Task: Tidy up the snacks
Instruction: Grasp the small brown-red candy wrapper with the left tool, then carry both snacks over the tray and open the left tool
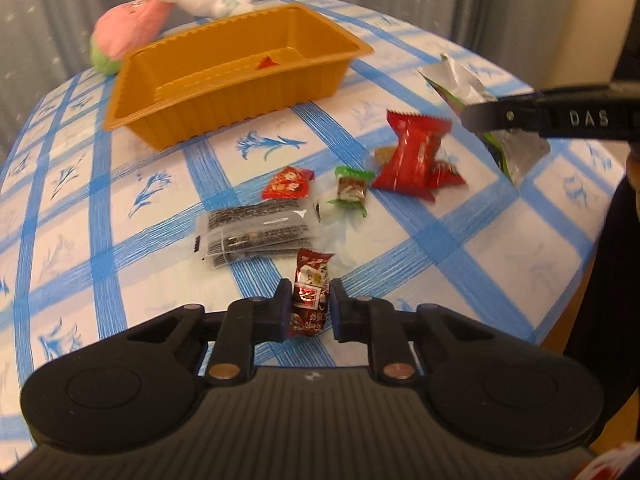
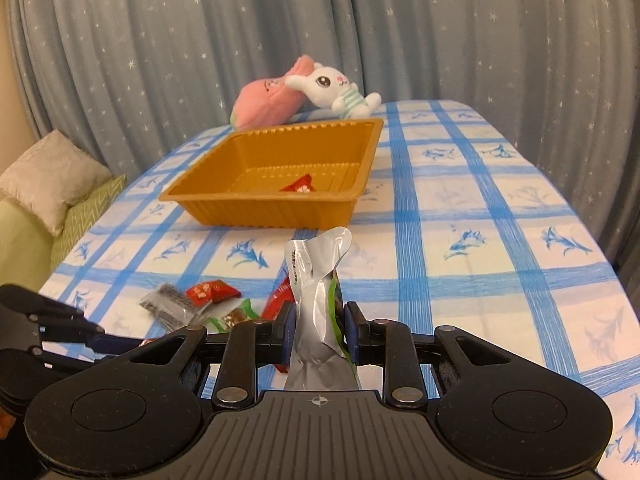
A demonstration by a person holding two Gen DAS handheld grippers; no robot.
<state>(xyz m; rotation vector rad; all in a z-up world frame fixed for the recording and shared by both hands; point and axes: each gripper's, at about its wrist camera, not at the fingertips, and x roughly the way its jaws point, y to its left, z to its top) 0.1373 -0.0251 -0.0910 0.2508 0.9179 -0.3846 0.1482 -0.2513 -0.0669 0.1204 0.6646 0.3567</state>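
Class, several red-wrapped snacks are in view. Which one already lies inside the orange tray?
The small red packet on the orange tray floor; the other red snacks lie on the tablecloth.

Orange ribbed plastic tray (image 2: 352, 200): on the blue-checked tablecloth (image 2: 460, 240), holding 1 small red sachet (image 2: 299, 187).
2 plush toys (image 2: 304, 96): behind the tray.
Loose wrapped snacks (image 1: 320, 200): before the tray, near the table's front.

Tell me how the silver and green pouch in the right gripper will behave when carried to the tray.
The silver pouch looks crinkled and thin, so probably floppy and light. Its foil looks slick, so it might slip in the right gripper.
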